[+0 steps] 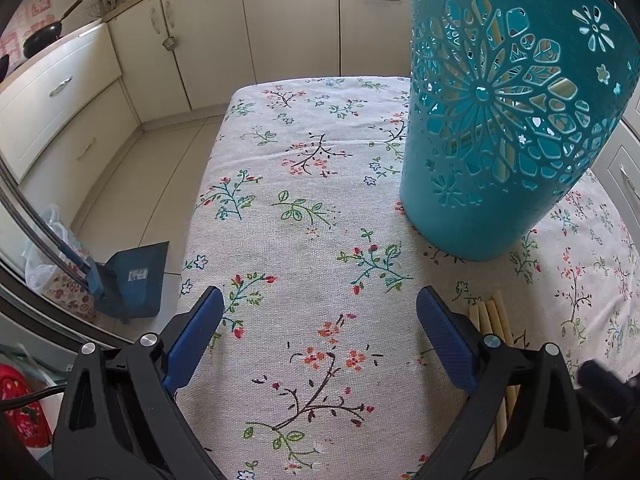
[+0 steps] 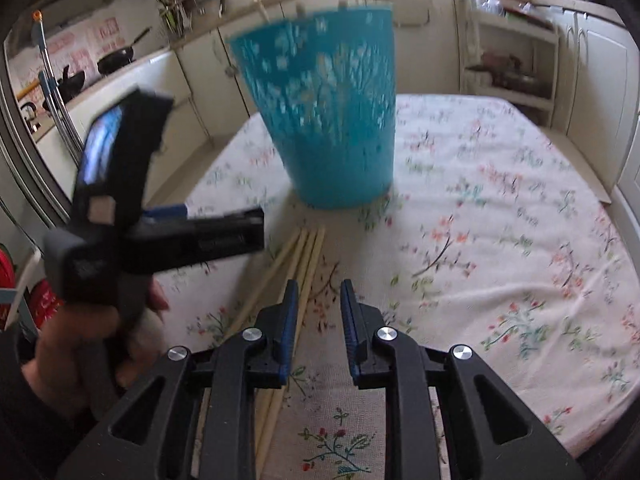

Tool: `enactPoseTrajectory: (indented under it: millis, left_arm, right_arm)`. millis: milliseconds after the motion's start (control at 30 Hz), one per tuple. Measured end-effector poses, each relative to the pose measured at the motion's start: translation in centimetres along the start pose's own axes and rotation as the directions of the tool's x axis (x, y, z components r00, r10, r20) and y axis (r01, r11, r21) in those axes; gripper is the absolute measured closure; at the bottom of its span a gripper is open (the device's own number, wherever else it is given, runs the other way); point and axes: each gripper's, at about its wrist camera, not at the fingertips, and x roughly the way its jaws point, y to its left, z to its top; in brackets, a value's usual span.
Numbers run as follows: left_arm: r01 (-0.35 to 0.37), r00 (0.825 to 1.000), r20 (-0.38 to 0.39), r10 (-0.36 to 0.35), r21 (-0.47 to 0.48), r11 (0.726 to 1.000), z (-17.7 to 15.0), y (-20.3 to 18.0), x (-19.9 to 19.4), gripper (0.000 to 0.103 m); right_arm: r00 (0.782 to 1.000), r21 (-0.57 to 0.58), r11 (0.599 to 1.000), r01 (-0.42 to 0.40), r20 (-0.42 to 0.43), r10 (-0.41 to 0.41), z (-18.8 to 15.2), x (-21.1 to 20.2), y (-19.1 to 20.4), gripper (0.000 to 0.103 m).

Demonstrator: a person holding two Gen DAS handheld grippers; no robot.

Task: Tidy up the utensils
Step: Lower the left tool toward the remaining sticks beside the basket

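Observation:
A teal perforated holder [image 1: 508, 120] stands upright on the floral tablecloth, with pale sticks visible through its holes; it also shows blurred in the right wrist view [image 2: 332, 120]. Several pale wooden chopsticks [image 2: 296, 264] lie together on the cloth in front of it, and they show in the left wrist view [image 1: 494, 316] just right of my left gripper's right finger. My left gripper [image 1: 320, 308] is wide open and empty above the cloth; it appears in the right wrist view [image 2: 168, 216], to the left of the chopsticks. My right gripper [image 2: 319, 292] is partly open and empty, its left finger over the chopsticks.
The table's left edge [image 1: 200, 208] drops to a tiled floor with a blue dustpan [image 1: 136, 280]. Cream cabinets [image 1: 280, 20] line the back. A white shelf unit [image 2: 508, 56] stands behind the table's far right corner.

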Motion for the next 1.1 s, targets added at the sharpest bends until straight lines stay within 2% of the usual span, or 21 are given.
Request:
enactPoseTrajectory:
  millis: [133, 767, 833, 967, 1100]
  left_arm:
    - [0.007, 1.0, -0.003, -0.007, -0.011, 1.0, 0.1, 0.2, 0.0, 0.01]
    - [0.012, 1.0, -0.009, -0.013, -0.03, 0.999, 0.2, 0.4, 0.5, 0.01]
    - [0.012, 1.0, -0.01, -0.012, -0.03, 0.999, 0.2, 0.3, 0.6, 0.01]
    - [0.024, 1.0, -0.006, -0.024, -0.033, 0.999, 0.1, 0.4, 0.5, 0.01]
    - [0.044, 0.999, 0.008, -0.043, -0.03, 0.999, 0.0, 0.3, 0.2, 0.01]
  right_arm:
    - [1.0, -0.005, 1.0, 0.004, -0.029, -0.004, -0.4, 1.0, 0.0, 0.081]
    - [0.998, -0.038, 0.999, 0.036, -0.045, -0.038, 0.4, 3.0, 0.3, 0.082]
    - [0.998, -0.051, 0.998, 0.047, -0.047, -0.05, 0.4, 3.2, 0.5, 0.083]
    - [0.996, -0.07, 0.996, 0.061, -0.06, -0.065, 0.4, 3.0, 0.3, 0.094]
    - [0.995, -0.07, 0.994, 0.079, -0.061, -0.084, 0.4, 2.5, -0.7, 0.094]
